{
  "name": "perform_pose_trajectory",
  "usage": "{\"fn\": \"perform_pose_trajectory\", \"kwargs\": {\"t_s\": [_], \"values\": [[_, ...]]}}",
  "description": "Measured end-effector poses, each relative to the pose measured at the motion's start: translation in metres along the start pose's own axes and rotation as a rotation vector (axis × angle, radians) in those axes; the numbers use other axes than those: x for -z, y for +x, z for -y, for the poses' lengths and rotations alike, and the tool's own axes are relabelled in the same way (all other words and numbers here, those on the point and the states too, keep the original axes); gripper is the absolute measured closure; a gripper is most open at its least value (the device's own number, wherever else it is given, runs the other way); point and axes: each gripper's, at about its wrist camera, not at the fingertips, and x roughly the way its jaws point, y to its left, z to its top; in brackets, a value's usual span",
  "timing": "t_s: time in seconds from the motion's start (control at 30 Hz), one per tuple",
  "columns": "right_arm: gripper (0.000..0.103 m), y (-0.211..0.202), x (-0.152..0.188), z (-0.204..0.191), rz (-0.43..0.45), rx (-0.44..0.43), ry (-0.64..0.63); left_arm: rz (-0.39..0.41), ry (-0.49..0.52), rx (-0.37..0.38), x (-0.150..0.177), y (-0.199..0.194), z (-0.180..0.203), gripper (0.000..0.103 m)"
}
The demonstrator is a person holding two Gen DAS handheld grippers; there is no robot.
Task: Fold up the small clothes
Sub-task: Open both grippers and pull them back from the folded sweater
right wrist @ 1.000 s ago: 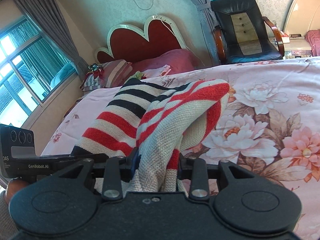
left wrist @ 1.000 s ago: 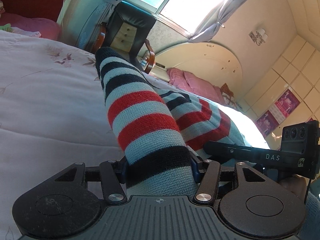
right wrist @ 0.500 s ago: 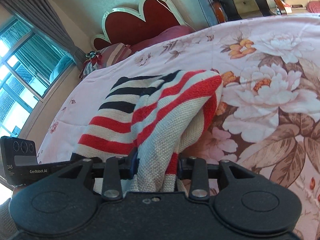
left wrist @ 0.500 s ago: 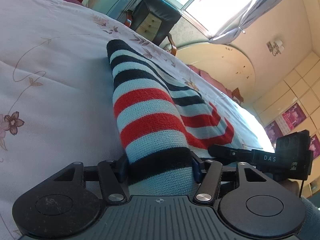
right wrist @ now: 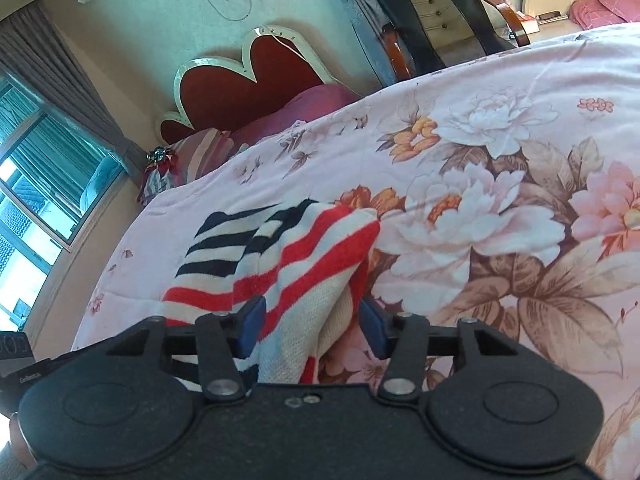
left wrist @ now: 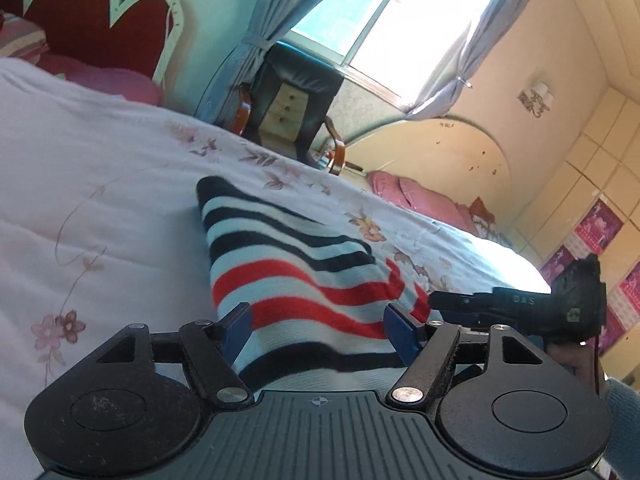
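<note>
You are letting go: the left gripper [left wrist: 318, 330] and right gripper [right wrist: 312, 326] are both opening, with the striped knit garment [left wrist: 304, 280] lying folded on the bed [left wrist: 100, 208] between their pads. If you are pulling back now, a pad may be snagging the knit and dragging the fold open. Nothing nearby is blocking you; the armchair [left wrist: 294, 100] is standing well apart.

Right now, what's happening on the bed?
A person with a gripper in each hand is folding a striped sweater on the floral quilt. The left gripper and right gripper sit at its near edge. Both sets of jaws are opening, with the knit between them but the pads no longer pinching it. The sweater lies folded on the quilt.
</note>
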Motion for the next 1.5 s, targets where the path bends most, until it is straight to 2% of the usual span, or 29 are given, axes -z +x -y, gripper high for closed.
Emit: {"fn": "perform_pose_trajectory", "kwargs": {"t_s": [0.1, 0.13, 0.17, 0.23, 0.3, 0.37, 0.47, 0.53, 0.63, 0.83, 0.93, 1.0, 1.03, 1.3, 1.4, 1.5], "values": [[0.053, 0.021, -0.009, -0.003, -0.033, 0.006, 0.009, -0.041, 0.092, -0.030, -0.005, 0.021, 0.017, 0.032], [0.063, 0.029, -0.011, -0.008, -0.039, 0.017, -0.012, -0.045, 0.110, -0.041, -0.004, 0.027, 0.020, 0.032], [0.068, 0.031, -0.012, -0.014, -0.032, 0.031, -0.050, -0.053, 0.121, -0.058, -0.002, 0.032, 0.020, 0.032], [0.079, 0.029, -0.012, -0.033, 0.034, 0.049, -0.173, -0.073, 0.115, -0.088, 0.001, 0.034, 0.018, 0.032], [0.082, 0.035, -0.012, -0.038, 0.033, 0.080, -0.235, -0.079, 0.115, -0.108, 0.005, 0.032, 0.017, 0.032], [0.085, 0.051, -0.013, -0.032, -0.009, 0.165, -0.269, -0.095, 0.123, -0.136, 0.008, 0.034, 0.016, 0.032], [0.084, 0.049, -0.014, -0.028, -0.023, 0.169, -0.258, -0.098, 0.151, -0.153, 0.012, 0.033, 0.020, 0.032], [0.074, 0.034, -0.014, -0.033, -0.013, 0.185, -0.240, -0.103, 0.164, -0.175, 0.011, 0.029, 0.024, 0.032], [0.071, -0.001, -0.003, -0.047, 0.023, 0.129, -0.279, -0.095, 0.169, -0.202, 0.013, 0.017, 0.027, 0.032], [0.075, -0.032, 0.044, -0.084, -0.059, 0.070, -0.448, -0.100, 0.110, -0.218, 0.036, -0.004, 0.022, 0.032], [0.077, -0.022, 0.060, -0.098, -0.095, 0.105, -0.555, -0.109, 0.087, -0.221, 0.045, -0.003, 0.020, 0.032], [0.083, -0.006, 0.065, -0.099, -0.118, 0.217, -0.618, -0.110, 0.068, -0.213, 0.049, -0.002, 0.018, 0.032], [0.086, -0.001, 0.067, -0.098, -0.117, 0.242, -0.639, -0.109, 0.065, -0.210, 0.050, -0.001, 0.018, 0.032], [0.086, 0.004, 0.068, -0.089, -0.085, 0.266, -0.562, -0.114, 0.035, -0.206, 0.058, -0.004, 0.013, 0.031], [0.082, -0.002, 0.070, -0.095, -0.071, 0.267, -0.550, -0.101, 0.039, -0.228, 0.058, -0.011, 0.020, 0.031], [0.062, -0.019, 0.072, -0.098, -0.041, 0.233, -0.513, -0.091, 0.059, -0.252, 0.060, -0.019, 0.028, 0.030]]}}
